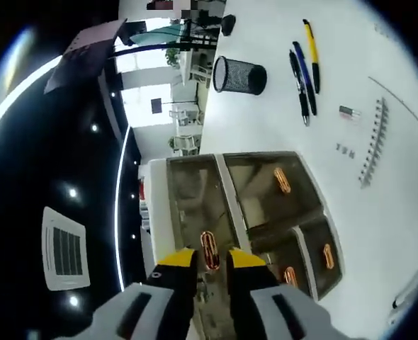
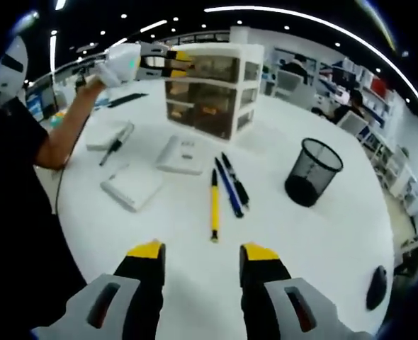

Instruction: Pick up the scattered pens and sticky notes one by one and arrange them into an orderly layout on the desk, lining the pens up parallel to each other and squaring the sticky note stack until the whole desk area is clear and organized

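Left claw reaching at the drawers; right claw hovering over pens.
Both claws gaping, holding nothing. Yellow pen, blue pen and black pen lying near-parallel mid-surface (cup just beside). Judging alignment step; next, squaring the yellow one up against the others.
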`<action>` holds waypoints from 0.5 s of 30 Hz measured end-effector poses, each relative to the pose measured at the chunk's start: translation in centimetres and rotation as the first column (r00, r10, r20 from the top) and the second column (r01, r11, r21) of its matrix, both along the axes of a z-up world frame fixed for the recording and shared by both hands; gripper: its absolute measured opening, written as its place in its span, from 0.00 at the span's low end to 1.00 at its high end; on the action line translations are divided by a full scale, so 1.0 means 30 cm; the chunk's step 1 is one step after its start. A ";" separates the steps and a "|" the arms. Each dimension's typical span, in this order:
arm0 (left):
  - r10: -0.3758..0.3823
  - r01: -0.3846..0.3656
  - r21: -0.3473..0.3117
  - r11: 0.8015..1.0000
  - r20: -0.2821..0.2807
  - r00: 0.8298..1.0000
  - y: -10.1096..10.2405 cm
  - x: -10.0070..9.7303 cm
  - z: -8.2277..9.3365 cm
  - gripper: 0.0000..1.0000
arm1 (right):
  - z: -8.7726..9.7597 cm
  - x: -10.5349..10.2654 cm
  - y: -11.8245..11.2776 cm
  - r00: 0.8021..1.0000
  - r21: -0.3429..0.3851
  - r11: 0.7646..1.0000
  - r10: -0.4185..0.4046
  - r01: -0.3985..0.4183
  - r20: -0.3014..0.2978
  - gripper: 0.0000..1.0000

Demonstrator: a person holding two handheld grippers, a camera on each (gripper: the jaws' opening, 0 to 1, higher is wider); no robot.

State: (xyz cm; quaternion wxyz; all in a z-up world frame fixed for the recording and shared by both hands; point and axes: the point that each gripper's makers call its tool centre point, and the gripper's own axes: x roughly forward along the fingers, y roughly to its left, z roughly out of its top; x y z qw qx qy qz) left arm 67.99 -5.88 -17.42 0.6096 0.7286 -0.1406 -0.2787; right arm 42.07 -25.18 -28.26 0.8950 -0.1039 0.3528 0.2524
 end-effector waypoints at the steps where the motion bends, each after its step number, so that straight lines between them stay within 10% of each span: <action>1: 0.000 0.000 -0.006 1.000 -0.002 1.000 -0.002 0.000 -0.001 0.17 | 0.000 0.000 -0.001 1.000 0.000 1.000 -0.003 0.003 0.001 0.40; 15: -0.056 0.053 0.027 0.998 0.131 0.990 -0.025 0.004 0.001 0.12 | -0.017 0.002 -0.005 1.000 -0.006 1.000 0.009 -0.009 -0.016 0.40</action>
